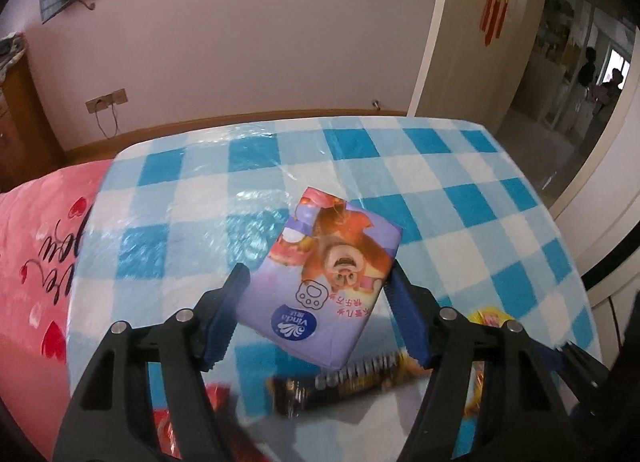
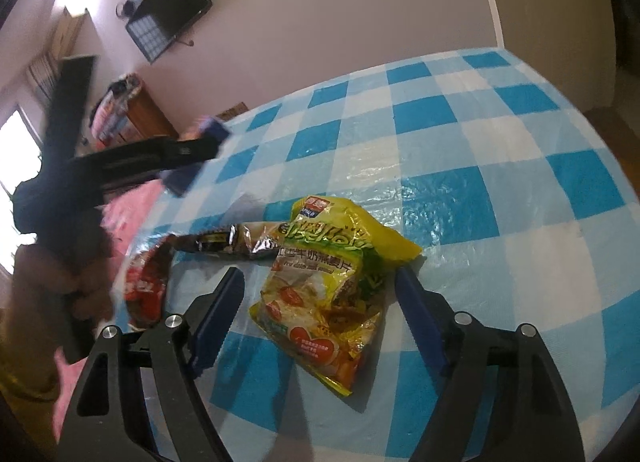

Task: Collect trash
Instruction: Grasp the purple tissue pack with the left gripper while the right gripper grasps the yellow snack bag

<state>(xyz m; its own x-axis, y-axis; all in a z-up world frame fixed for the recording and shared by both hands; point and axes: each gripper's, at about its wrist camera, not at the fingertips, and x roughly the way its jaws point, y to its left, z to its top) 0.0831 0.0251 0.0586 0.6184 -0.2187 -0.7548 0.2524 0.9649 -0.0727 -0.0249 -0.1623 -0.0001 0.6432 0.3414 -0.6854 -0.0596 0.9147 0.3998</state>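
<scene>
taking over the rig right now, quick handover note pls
Left gripper: shut on the purple tissue pack, lifted off the checked table.
Right gripper: open, jaws either side of the yellow snack bag, not yet pinching it; the bag lies flat on the table.
Also on the table: a brown wrapper beside the yellow bag and a red wrapper near the table's edge.
Done: tissue pack picked up.
Left: drop the pack off (no bin in view), grab the yellow bag, then the brown and red wrappers.
</scene>
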